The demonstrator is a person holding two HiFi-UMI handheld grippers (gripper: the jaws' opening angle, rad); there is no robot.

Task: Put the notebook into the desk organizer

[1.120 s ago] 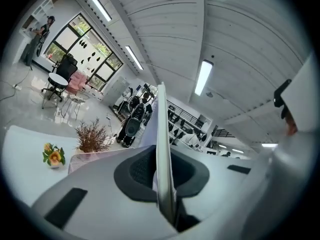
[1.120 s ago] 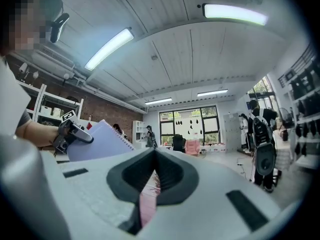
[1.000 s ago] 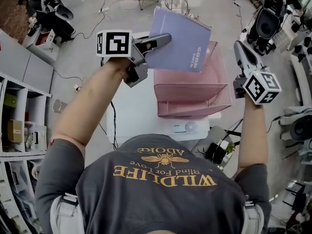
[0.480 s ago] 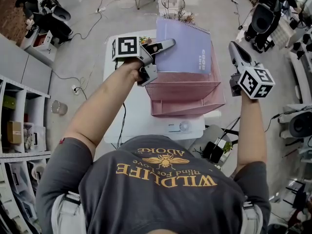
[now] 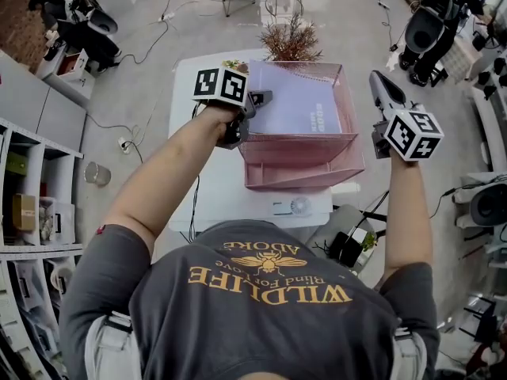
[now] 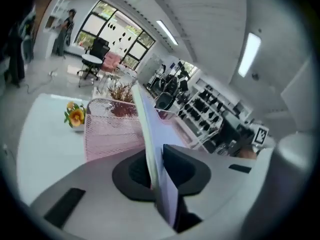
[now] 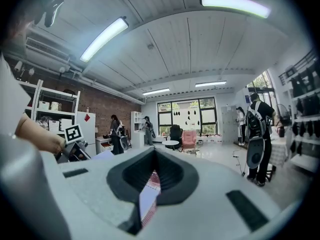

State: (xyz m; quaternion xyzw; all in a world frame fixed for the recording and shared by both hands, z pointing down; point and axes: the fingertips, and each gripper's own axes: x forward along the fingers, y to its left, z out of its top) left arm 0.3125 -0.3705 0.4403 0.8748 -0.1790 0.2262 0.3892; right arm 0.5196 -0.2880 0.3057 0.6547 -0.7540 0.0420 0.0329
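One white tabletop (image 5: 210, 188) carries a pink mesh desk organizer (image 5: 305, 172). A lilac notebook (image 5: 297, 105) sits inside its rear section, its edge pinched by the left gripper (image 5: 264, 98), whose jaws have just been easing apart. The right gripper (image 5: 377, 79) hovers beside the organizer, jaws pressed together, empty.

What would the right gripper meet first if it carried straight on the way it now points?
Nothing close, it seems: the right gripper points past the right side of the pink organizer, over open floor. Its own view shows only a far-off pink chair ahead, though depth is hard to judge.
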